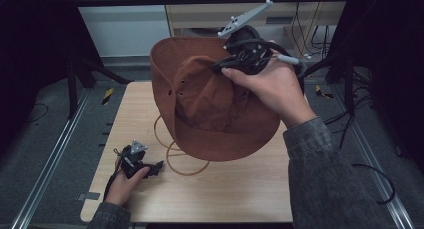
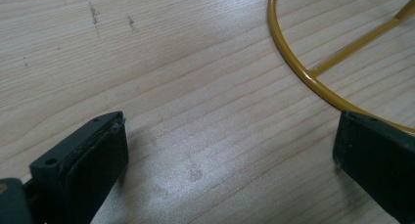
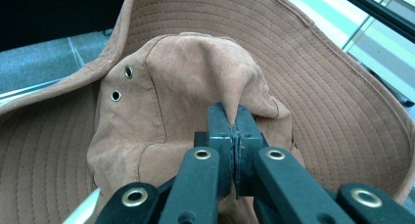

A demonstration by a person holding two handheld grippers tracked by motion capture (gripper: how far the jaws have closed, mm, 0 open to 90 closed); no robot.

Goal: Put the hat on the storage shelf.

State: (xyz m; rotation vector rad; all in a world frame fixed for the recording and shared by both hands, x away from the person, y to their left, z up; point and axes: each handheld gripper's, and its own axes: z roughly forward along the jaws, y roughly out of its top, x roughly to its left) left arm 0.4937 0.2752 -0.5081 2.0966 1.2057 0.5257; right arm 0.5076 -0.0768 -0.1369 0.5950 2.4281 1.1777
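A brown wide-brimmed hat (image 1: 210,104) hangs tilted above the wooden table (image 1: 235,199). My right gripper (image 1: 235,64) is shut on a pinched fold of the hat's crown (image 3: 195,97), and its jaws meet on the cloth (image 3: 234,117). Under the hat, a yellow wire stand (image 1: 175,154) with a round base ring (image 2: 293,62) rests on the table. My left gripper (image 1: 152,167) lies low on the table at the front left, open, with bare wood between its jaws (image 2: 230,150). Its right jaw sits over the ring's edge.
The table's front edge runs near my forearms. Metal rails (image 1: 50,159) flank the table on the floor. Black frame posts (image 1: 75,74) and cables (image 1: 370,174) stand around it.
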